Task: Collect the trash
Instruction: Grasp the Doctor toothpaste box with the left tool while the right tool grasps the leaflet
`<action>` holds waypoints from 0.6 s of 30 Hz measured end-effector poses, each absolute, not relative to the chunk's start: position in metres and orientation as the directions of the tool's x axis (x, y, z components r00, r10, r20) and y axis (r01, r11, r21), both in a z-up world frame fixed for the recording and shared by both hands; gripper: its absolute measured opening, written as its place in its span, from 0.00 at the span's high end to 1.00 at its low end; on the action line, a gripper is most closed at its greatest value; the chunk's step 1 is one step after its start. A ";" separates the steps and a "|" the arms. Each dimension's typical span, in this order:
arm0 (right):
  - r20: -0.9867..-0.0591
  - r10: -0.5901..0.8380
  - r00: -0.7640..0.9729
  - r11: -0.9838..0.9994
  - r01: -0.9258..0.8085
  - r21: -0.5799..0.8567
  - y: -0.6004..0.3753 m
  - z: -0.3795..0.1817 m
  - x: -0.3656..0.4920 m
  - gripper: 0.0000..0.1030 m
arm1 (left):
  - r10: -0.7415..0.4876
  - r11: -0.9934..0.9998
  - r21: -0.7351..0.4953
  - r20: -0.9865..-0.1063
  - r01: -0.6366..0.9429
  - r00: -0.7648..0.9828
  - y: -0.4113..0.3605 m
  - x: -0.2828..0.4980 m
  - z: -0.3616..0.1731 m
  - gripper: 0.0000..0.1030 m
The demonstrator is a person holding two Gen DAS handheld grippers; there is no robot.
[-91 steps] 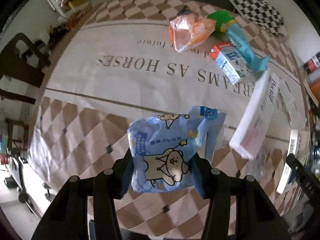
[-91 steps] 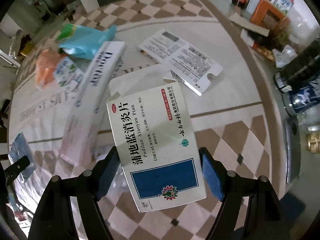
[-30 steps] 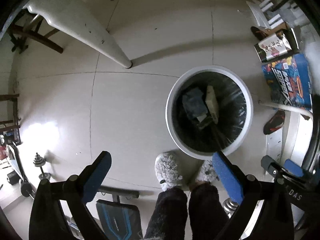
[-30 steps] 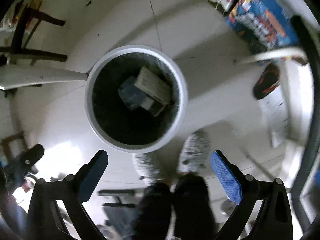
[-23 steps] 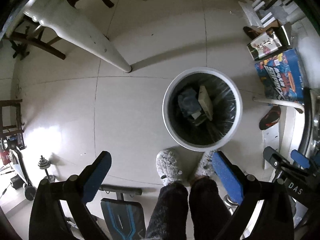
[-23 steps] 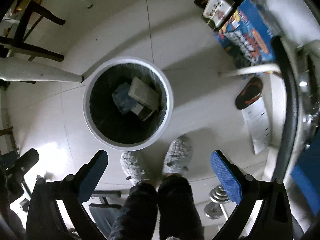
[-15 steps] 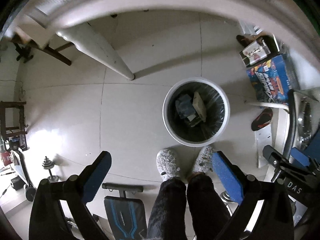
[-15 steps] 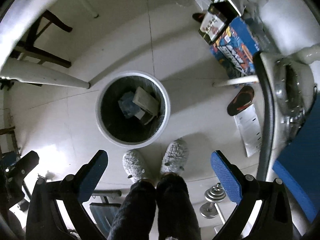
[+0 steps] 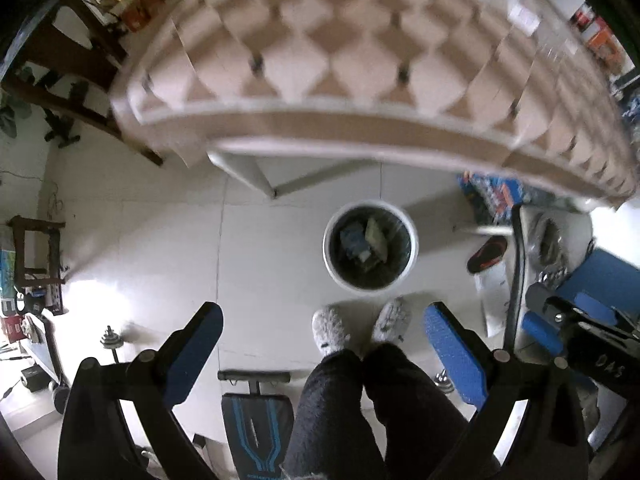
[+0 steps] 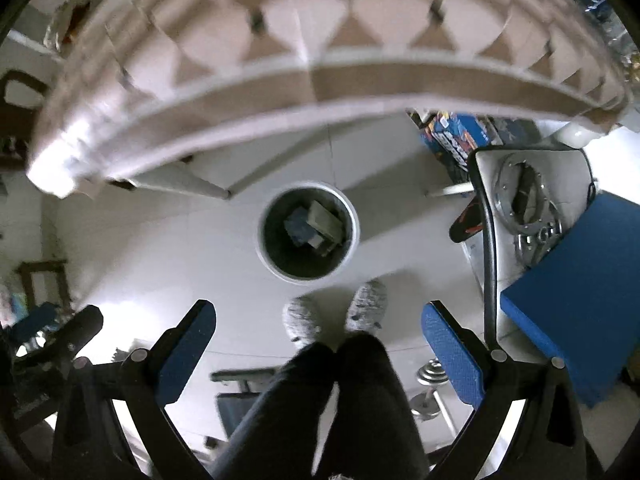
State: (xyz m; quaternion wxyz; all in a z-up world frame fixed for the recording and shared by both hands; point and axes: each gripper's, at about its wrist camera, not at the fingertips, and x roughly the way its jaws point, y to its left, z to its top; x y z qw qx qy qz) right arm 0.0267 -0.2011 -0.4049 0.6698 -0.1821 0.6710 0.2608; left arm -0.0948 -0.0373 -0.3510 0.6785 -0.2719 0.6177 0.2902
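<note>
A round white trash bin [image 9: 412, 240] [image 10: 354, 236] with a black liner stands on the floor below the table edge. Inside lie a blue packet [image 9: 352, 238] [image 10: 298, 222] and a pale box [image 9: 376, 234] [image 10: 326, 218]. My left gripper [image 9: 320, 332] hangs high above the floor, open and empty. My right gripper [image 10: 318, 330] is likewise open with nothing between its blue pads. The right gripper's body also shows at the right edge of the left wrist view.
The table's checked cloth [image 9: 360, 60] [image 10: 340, 20] fills the top of both views, blurred. A person's dark-trousered legs and grey slippers [image 9: 332, 328] [image 10: 366, 310] stand by the bin. A chair with a blue cushion [image 10: 580, 300], dumbbells [image 10: 430, 376] and a bench [image 9: 258, 412] surround them.
Both grippers have risen away from the bin, which looks smaller. The table edge has come into the top of both views. Earlier still, each gripper held trash that now lies in the bin.
</note>
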 end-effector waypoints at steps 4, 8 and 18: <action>-0.981 0.195 -0.016 0.832 -0.528 0.174 -0.198 -0.346 0.046 0.00 | 0.123 0.688 -0.010 -0.984 -0.725 0.130 -0.023 -0.069 -0.306 0.00; -0.970 0.241 0.042 0.857 -0.478 0.192 -0.190 -0.302 0.091 0.00 | 0.171 0.704 0.003 -0.971 -0.711 0.165 -0.008 -0.018 -0.280 0.00; -0.980 0.171 0.104 0.883 -0.457 0.106 -0.177 -0.282 0.276 0.00 | 0.234 0.785 0.087 -0.959 -0.614 0.162 0.028 0.184 -0.266 0.00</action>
